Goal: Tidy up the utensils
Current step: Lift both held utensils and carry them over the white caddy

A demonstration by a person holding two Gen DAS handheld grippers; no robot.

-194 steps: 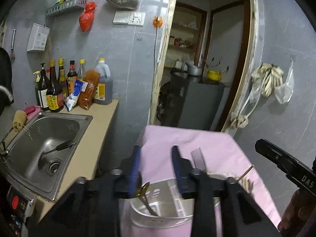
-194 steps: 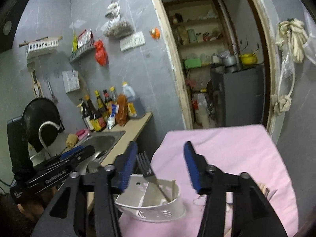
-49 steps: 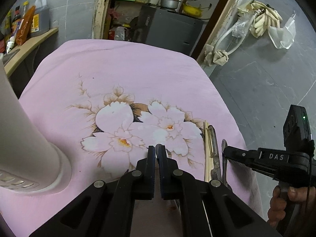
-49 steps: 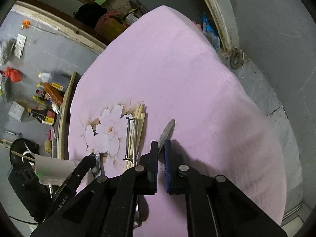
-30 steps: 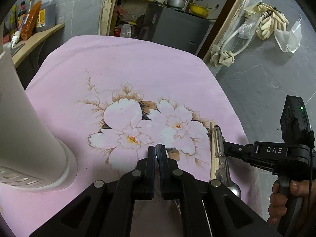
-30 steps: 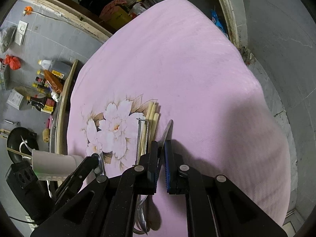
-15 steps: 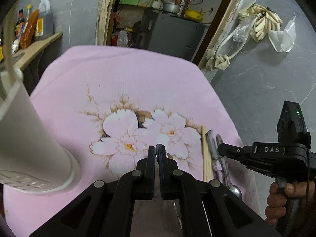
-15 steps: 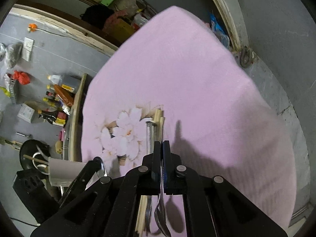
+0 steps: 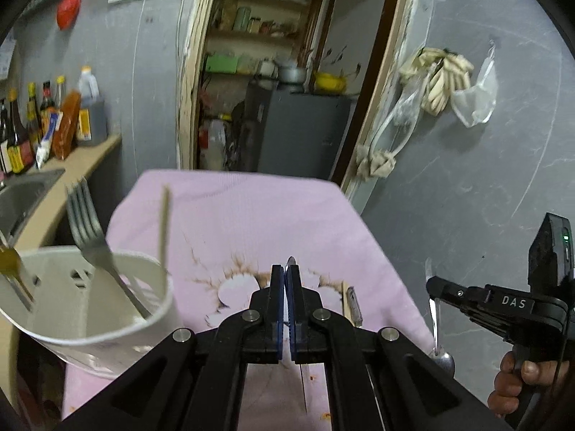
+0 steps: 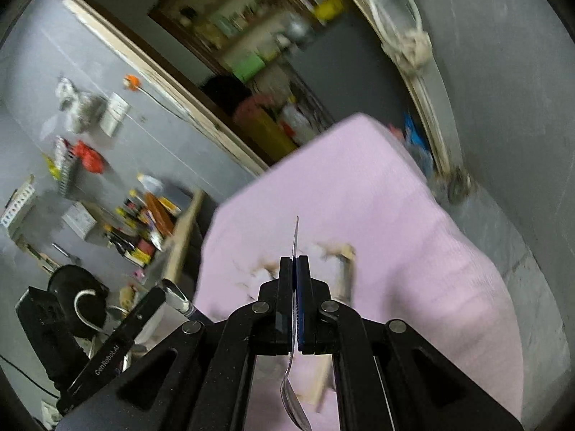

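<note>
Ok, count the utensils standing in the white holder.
3. A silver fork leans across the white holder, a chopstick stands by its right wall, and a gold utensil sits at its left edge. Shorter ones may be hidden inside.

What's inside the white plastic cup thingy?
Inside the white plastic utensil holder stand a metal fork, a wooden chopstick and a gold-coloured utensil. Its wall hides their lower ends.

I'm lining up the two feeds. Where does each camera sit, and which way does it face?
Left wrist: rides the left tongs, shut on a thin metal utensil, facing the pink flowered tablecloth, white plastic caddy and right tongs.
Right wrist: rides the right tongs, shut on a steel spoon.
Shared: tablecloth, doorway.
</note>
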